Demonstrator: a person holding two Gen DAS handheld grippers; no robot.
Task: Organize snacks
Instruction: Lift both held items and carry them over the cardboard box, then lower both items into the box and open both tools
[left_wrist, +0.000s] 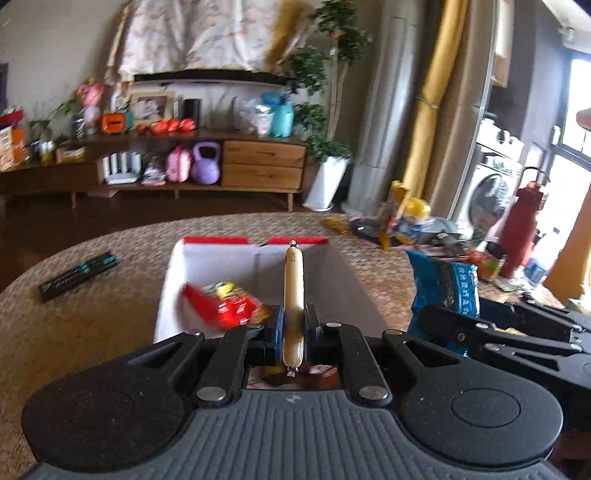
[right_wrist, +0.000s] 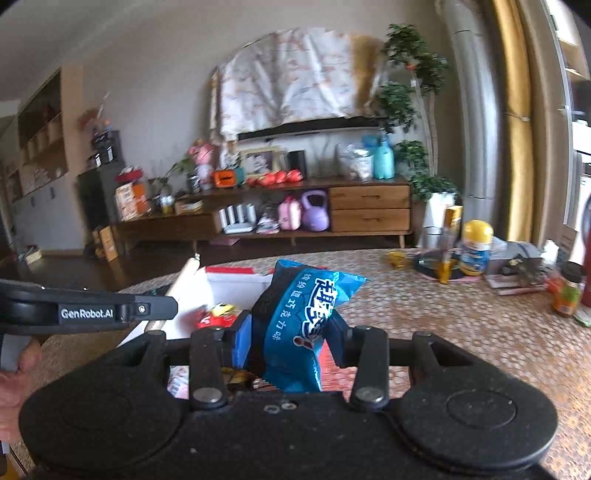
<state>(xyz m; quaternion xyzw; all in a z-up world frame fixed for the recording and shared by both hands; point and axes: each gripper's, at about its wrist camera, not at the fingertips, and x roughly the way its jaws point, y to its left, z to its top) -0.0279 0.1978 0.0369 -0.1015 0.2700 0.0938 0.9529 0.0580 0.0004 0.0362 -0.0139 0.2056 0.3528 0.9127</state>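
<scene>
Now left gripper (left_wrist: 293, 325) jaws clamped on sausage stick (left_wrist: 293, 295), right gripper (right_wrist: 288, 332) jaws pinching blue snack bag (right_wrist: 303, 314).

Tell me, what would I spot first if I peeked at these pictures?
First, the long tan sausage stick pinched in the left claw, pointing over the white box. Next, the bright blue snack bag squeezed in the right claw, just right of that box on the woven table.

Both wrist cameras face the sideboard (left_wrist: 192, 162), close above, seemingly, the shared box (right_wrist: 236, 286).
</scene>
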